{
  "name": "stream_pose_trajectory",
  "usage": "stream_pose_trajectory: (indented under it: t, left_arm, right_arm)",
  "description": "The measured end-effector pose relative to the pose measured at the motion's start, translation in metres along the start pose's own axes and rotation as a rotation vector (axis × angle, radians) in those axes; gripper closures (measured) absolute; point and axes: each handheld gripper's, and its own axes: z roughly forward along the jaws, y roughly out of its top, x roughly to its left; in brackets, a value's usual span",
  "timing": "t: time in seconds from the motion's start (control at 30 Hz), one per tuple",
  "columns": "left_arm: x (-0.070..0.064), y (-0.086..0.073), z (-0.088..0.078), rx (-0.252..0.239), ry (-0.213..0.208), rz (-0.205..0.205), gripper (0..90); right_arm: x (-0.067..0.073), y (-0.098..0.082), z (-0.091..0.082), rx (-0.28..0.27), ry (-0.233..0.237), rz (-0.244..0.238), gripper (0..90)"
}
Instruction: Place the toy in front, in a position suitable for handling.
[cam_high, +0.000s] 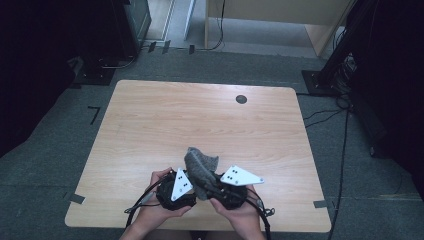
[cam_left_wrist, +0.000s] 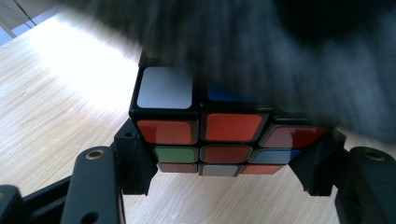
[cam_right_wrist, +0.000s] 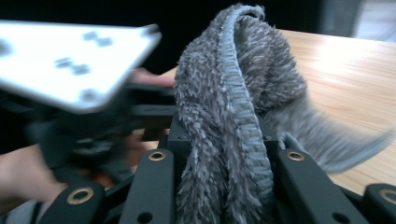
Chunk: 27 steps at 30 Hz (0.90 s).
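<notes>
Near worktop (cam_high: 150, 115) front edge: left hand-held gripper (cam_left_wrist: 224, 179) clamping rigid, slippery multicoloured puzzle cube (cam_left_wrist: 205, 126) by opposite sides; right hand-held gripper (cam_right_wrist: 224, 163) pinching soft, light grey fluffy cloth (cam_right_wrist: 233, 93) mid-fold.

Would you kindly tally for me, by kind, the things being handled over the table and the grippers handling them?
Puzzle cube: 1
Grey cloth: 1
Grippers: 2, the left gripper shut on the cube, the right gripper shut on the cloth
Total: 4
</notes>
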Motion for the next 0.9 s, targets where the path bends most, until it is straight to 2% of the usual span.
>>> stream_pose_trajectory:
  t: [0.07, 0.1, 0.13, 0.17, 0.2, 0.23, 0.27, 0.3, 0.33, 0.43, 0.47, 0.5, 0.53, 0.6, 0.63, 0.73, 0.77, 0.8, 0.83, 0.87, 0.9]
  left_arm:
    - [0.0, -0.001, 0.001, 0.005, -0.004, 0.01, 34.6]
    - [0.0, -0.001, 0.001, 0.003, -0.006, 0.01, 34.5]
    - [0.001, -0.001, 0.001, 0.002, -0.01, 0.009, 34.5]
    - [0.0, 0.0, 0.001, -0.005, -0.016, -0.003, 34.5]
    - [-0.001, 0.003, 0.0, -0.011, -0.017, -0.009, 34.5]
    - [-0.001, 0.003, 0.0, -0.011, -0.017, -0.009, 34.5]
    - [-0.001, 0.003, -0.001, -0.013, -0.018, -0.011, 34.5]
    - [-0.001, 0.004, -0.002, -0.014, -0.017, -0.006, 34.5]
    - [-0.001, 0.003, -0.002, -0.016, -0.017, -0.006, 34.5]
    - [0.0, 0.003, -0.002, -0.008, -0.014, -0.002, 34.6]
    - [0.0, 0.002, -0.002, -0.005, -0.015, 0.001, 34.6]
    - [0.0, 0.002, -0.002, -0.005, -0.015, 0.001, 34.6]
    - [0.0, 0.002, -0.001, -0.006, -0.016, 0.001, 34.5]
    - [-0.001, 0.004, -0.001, -0.021, -0.028, -0.008, 34.5]
    - [-0.002, 0.005, -0.001, -0.023, -0.028, -0.004, 34.5]
    - [-0.003, 0.006, -0.003, -0.029, -0.026, 0.004, 34.5]
    - [-0.003, 0.006, -0.003, -0.029, -0.026, 0.004, 34.5]
    - [0.0, 0.005, -0.004, -0.028, -0.028, -0.001, 34.6]
    - [0.0, 0.005, -0.004, -0.028, -0.028, -0.001, 34.5]
    - [0.003, 0.003, -0.005, -0.033, -0.029, -0.014, 34.6]
    - [0.003, 0.003, -0.005, -0.033, -0.029, -0.014, 34.6]
  right_arm:
    - [-0.012, -0.001, -0.006, -0.009, -0.075, 0.016, 70.0]
    - [-0.014, -0.002, -0.007, -0.011, -0.082, 0.034, 70.0]
    - [-0.015, -0.003, -0.009, -0.02, -0.069, 0.065, 70.1]
    - [-0.015, -0.003, -0.009, -0.02, -0.069, 0.065, 70.1]
    - [-0.006, -0.004, -0.005, -0.028, -0.019, 0.073, 69.0]
    - [-0.006, -0.004, -0.005, -0.028, -0.019, 0.073, 69.0]
    - [0.001, -0.004, -0.003, -0.037, 0.0, 0.056, 69.0]
    - [0.01, -0.003, 0.0, -0.024, 0.023, 0.011, 69.1]
    - [0.011, -0.002, 0.0, -0.022, 0.014, 0.002, 69.6]
    - [0.003, -0.001, -0.002, -0.027, -0.004, 0.015, 70.1]
    - [-0.009, -0.002, -0.007, -0.037, -0.067, 0.045, 69.8]
    - [-0.009, -0.002, -0.007, -0.037, -0.067, 0.045, 69.8]
    - [-0.012, -0.003, -0.01, -0.048, -0.107, 0.056, 69.3]
    - [-0.007, -0.002, -0.01, -0.059, -0.088, 0.052, 69.0]
    - [-0.002, -0.002, -0.009, -0.065, -0.058, 0.043, 68.4]
    - [0.014, -0.002, -0.001, -0.05, 0.045, -0.028, 67.2]
    - [0.012, -0.002, 0.0, -0.05, 0.051, -0.027, 67.9]
    - [0.007, -0.002, -0.001, -0.057, 0.052, 0.004, 68.5]
    - [-0.001, -0.002, -0.003, -0.068, 0.041, 0.04, 68.9]
    - [-0.007, -0.002, -0.006, -0.077, 0.004, 0.058, 69.0]
    - [-0.007, -0.002, -0.006, -0.077, 0.004, 0.058, 69.0]
